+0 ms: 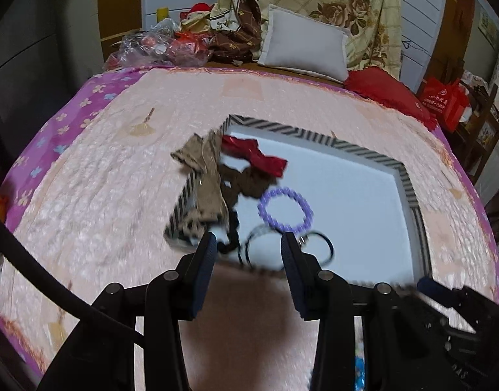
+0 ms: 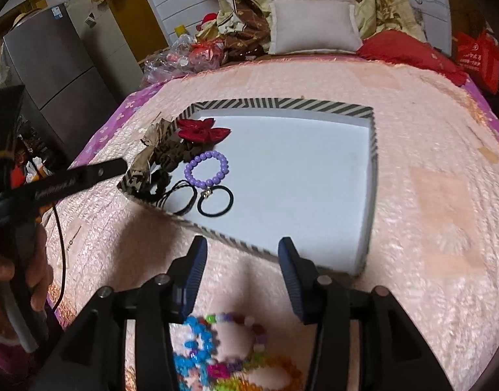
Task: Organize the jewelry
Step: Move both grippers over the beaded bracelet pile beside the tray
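Two grippers hover over a pink bedspread (image 2: 412, 169), both with jaws apart and nothing between them. From the right wrist view, the right gripper (image 2: 241, 257) sits just short of the near rim of a shallow striped-edged box (image 2: 375, 150); a blurred heap of colourful bead bracelets (image 2: 230, 352) lies on the spread beneath it, outside the box. The left gripper (image 1: 248, 254) hangs over the box's near left corner. Crowded into that left end are a purple bead bracelet (image 2: 206, 168), a black hair tie (image 2: 216, 201), a red bow (image 2: 202, 132), a tan bow (image 1: 204, 176) draped over the rim, and dark scrunchies. Most of the white box floor is bare, with open bedspread around it.
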### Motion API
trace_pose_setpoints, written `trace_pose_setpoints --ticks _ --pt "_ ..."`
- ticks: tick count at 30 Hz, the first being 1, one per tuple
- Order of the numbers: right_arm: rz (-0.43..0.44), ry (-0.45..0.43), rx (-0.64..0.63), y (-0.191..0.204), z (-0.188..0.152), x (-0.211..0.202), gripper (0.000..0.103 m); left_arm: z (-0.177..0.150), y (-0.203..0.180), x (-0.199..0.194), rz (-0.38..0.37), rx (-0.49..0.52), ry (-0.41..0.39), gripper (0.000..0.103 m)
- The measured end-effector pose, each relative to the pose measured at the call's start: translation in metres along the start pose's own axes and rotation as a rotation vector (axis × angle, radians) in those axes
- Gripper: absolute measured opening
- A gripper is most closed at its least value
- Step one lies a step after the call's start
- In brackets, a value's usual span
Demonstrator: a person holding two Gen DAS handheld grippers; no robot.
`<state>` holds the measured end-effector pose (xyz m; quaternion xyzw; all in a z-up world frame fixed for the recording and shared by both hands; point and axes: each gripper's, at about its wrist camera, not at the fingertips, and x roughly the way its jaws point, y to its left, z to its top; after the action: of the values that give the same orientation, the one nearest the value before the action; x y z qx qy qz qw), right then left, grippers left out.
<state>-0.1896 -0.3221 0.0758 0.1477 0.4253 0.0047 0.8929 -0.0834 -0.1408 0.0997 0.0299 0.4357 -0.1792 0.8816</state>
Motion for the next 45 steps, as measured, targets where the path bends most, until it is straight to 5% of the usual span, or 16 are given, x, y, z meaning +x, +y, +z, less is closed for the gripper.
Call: trace_pose_setpoints --ticks 13,28,45 --pt "-0.067 -0.056 -0.045 0.0 -0.044 -0.042 0.055 -0.058 -0.015 -0.033 0.04 -0.003 -0.032 0.053" --pt "-0.094 -0.04 -0.061 -0.011 -0.069 -0.053 0.055 -0.09 -0.024 -0.042 0.042 0.021 -0.022 0.053" --pt "-0.039 0.037 -0.089 -0.024 -0.092 -0.042 0.055 -0.122 -0.032 -0.012 -0.133 0.073 0.151 0.053"
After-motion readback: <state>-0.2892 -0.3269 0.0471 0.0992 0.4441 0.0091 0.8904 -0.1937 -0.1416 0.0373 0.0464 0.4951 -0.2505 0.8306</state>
